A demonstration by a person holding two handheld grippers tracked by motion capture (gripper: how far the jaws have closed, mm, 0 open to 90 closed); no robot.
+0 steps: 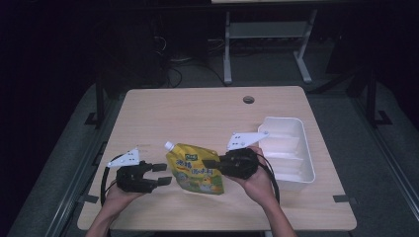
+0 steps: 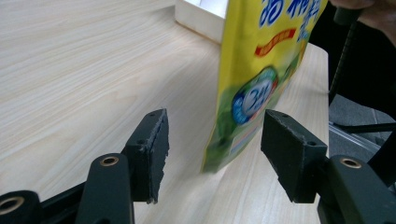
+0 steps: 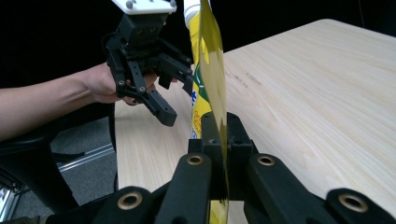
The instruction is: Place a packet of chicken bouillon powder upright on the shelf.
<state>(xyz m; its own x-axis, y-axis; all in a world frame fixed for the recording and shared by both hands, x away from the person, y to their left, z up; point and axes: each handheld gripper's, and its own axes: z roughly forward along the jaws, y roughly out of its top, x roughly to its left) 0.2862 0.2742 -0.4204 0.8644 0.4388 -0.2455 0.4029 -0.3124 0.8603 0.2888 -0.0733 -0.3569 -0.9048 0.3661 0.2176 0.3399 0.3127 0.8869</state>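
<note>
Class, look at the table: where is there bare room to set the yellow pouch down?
Bare wood spans the far half of the table, behind the pouch and left of the white bin. The near middle is crowded by both hand-held grippers.

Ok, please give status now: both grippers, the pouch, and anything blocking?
Right gripper shut on yellow spouted pouch, holding it edge-up. Left gripper open, pouch corner between its fingers, not pressed. White bin at the right, path free.

Wooden table (image 1: 197, 111), white tray (image 1: 289, 150)
</note>
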